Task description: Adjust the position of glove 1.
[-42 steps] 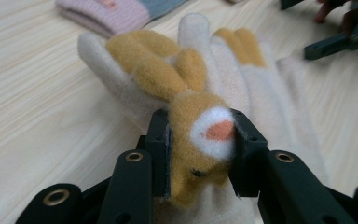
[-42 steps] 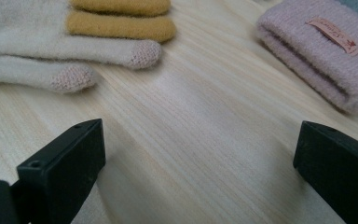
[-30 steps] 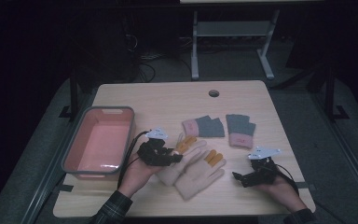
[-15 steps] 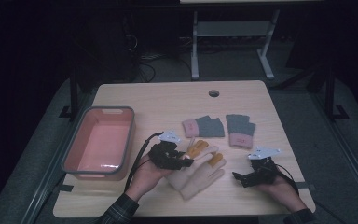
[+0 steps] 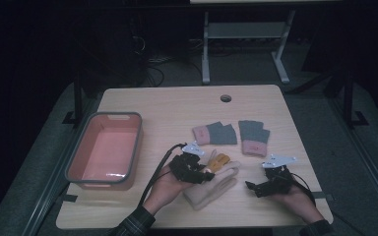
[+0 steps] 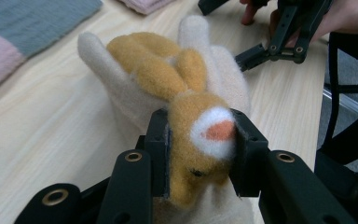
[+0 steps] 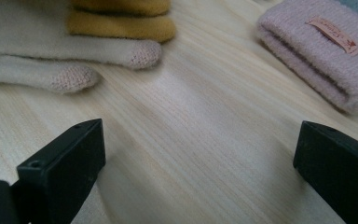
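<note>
My left gripper (image 5: 204,170) (image 6: 200,156) is shut on a fuzzy yellow glove (image 5: 220,161) (image 6: 191,126), pinching its cuff end between both pads. The yellow glove lies on top of a cream glove (image 5: 211,191) (image 6: 116,100) near the front of the wooden table (image 5: 177,105). My right gripper (image 5: 251,187) (image 7: 200,158) rests low on the table to the right of the cream glove, open, with bare wood between its jaws. In the right gripper view the cream glove's fingers (image 7: 74,77) and the yellow glove (image 7: 121,25) lie ahead at the left.
Two grey gloves with pink cuffs (image 5: 215,133) (image 5: 253,137) lie flat behind the grippers; one pink cuff (image 7: 317,60) lies ahead of the right gripper. A pink tub (image 5: 106,150) with a grey rim stands at the left. A round hole (image 5: 226,98) is near the table's far edge.
My left hand has moved to the right with the yellow glove in its jaws, drawing it over the cream glove. The right hand has stayed put.
</note>
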### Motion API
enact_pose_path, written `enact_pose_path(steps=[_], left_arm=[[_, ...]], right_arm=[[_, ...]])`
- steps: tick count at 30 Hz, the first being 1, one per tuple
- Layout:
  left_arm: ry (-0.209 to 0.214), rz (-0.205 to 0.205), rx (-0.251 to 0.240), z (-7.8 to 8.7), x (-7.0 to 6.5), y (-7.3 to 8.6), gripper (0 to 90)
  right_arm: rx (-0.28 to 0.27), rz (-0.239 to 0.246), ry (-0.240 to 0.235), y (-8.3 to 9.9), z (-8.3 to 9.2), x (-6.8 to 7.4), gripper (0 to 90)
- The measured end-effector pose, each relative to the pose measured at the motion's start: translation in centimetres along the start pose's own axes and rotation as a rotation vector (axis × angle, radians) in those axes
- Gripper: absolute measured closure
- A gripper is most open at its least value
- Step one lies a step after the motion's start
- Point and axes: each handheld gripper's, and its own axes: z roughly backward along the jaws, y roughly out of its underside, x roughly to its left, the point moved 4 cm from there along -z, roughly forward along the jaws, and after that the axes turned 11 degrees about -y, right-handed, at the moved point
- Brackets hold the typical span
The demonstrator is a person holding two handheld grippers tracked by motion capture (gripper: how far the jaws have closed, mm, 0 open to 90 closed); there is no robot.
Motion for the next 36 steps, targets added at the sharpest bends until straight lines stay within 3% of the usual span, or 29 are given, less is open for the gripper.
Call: enact_pose_path(steps=[7, 12, 17, 22, 30, 33, 36], left_arm=[[-0.015, -0.014, 0.036, -1.6, -0.4, 0.6, 62.9], [-0.022, -0.016, 0.033, -2.2, -0.6, 0.8, 58.2], [-0.049, -0.037, 0.022, -1.7, -0.4, 0.6, 31.5], [-0.068, -0.029, 0.007, -0.8, 0.1, 0.7, 16.9], [-0.06, -0.016, 0.004, -0.7, 0.6, 2.3, 12.3], [-0.059, -0.046, 0.033, -1.2, 0.3, 2.9, 12.3], [-0.056, -0.052, 0.04, -1.6, 0.0, 3.2, 12.3]], right_arm=[[0.0, 0.0, 0.0, 0.0, 0.0, 0.0, 1.8], [0.0, 0.001, 0.0, 0.0, 0.0, 0.0, 1.8], [0.0, 0.001, 0.0, 0.0, 0.0, 0.0, 1.8], [0.0, 0.0, 0.0, 0.0, 0.0, 0.0, 1.8], [0.0, 0.0, -0.001, 0.0, 0.0, 0.0, 1.8], [-0.001, -0.001, -0.001, 0.0, 0.0, 0.0, 1.8], [0.0, -0.001, -0.001, 0.0, 0.0, 0.0, 1.8]])
